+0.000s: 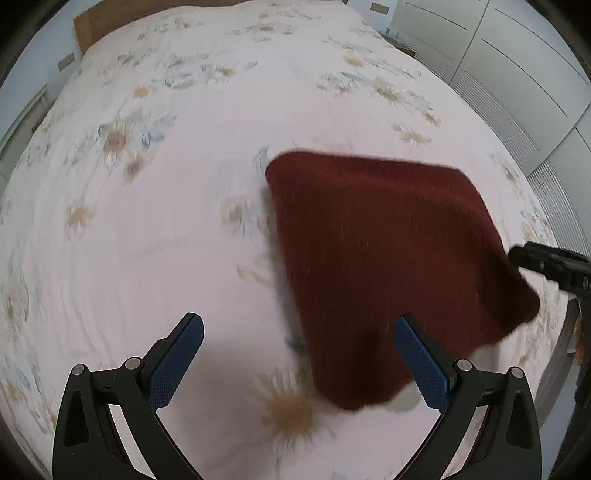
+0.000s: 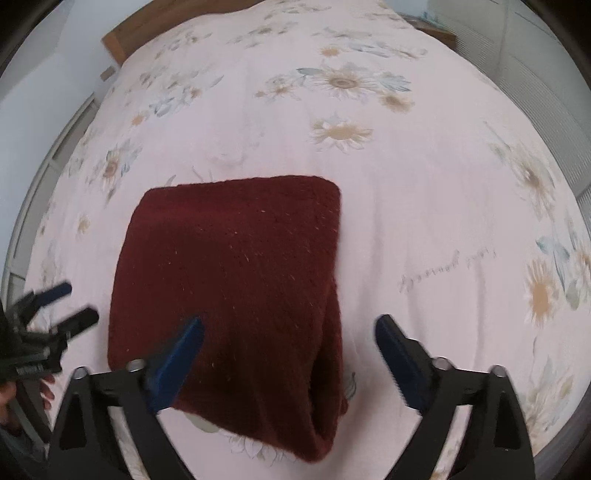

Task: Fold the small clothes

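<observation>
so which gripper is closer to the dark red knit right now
Right. The right gripper hovers open straddling the red knit's near edge; the left gripper is open off to its left, over the floral bedspread.

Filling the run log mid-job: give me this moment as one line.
garment: dark red knit folded, flat on floral bedspread | left gripper: open, empty, beside knit | right gripper: open, empty, over knit

I count one dark red knitted garment (image 2: pixel 229 280), folded, lying toward the near edge of the bed (image 2: pixel 424 206); one bed, under one floral cover; two grippers, my left gripper (image 1: pixel 299 354) and my right gripper (image 2: pixel 290 354), each with two blue-padded fingers spread apart; one wooden headboard (image 1: pixel 86 31) at the far edge.
</observation>
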`<state>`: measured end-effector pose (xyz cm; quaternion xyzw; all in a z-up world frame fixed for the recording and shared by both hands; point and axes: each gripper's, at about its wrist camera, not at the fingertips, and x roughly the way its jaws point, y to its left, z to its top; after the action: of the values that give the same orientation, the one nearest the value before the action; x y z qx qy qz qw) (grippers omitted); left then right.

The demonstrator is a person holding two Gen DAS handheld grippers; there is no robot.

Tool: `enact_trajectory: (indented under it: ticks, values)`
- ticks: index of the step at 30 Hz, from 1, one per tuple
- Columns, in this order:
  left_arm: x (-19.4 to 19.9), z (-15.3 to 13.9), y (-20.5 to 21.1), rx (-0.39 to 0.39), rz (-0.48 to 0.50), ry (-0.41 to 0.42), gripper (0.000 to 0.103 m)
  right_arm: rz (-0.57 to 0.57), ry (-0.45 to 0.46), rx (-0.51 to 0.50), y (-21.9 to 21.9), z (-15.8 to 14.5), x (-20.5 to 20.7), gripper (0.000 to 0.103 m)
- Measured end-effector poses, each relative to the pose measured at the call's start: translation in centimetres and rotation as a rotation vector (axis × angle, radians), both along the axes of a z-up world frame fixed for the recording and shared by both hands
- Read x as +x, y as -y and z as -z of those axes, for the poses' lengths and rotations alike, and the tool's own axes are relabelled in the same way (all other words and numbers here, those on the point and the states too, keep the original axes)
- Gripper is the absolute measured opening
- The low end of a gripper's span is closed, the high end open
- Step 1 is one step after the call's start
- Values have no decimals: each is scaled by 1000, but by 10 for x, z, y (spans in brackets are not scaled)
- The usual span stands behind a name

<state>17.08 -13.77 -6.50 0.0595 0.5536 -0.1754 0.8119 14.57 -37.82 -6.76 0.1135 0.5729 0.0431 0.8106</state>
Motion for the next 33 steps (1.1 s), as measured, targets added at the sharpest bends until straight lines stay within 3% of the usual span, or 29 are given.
enact_trajectory:
  ticks: [4,12,25,28,30,33]
  values:
    - [24,7,15,6,-12,-25,102,6,-30,-8,-3,18,14,103]
    - [44,50,29,-11,-39,-138,102,31,-125,82,6,63,13,103]
    - [30,82,27,3,-48,-131,103,71,-149,252,16,103,1,101]
    - [28,82,28,11,-31,-116,101,79,-154,274,15,103,0,90]
    - [23,79,28,-24,1,-112,85,75,-147,305,15,101,-1,75]
    - [21,77,30,-21,7,-103,77,68,-145,317,11,98,-1,63]
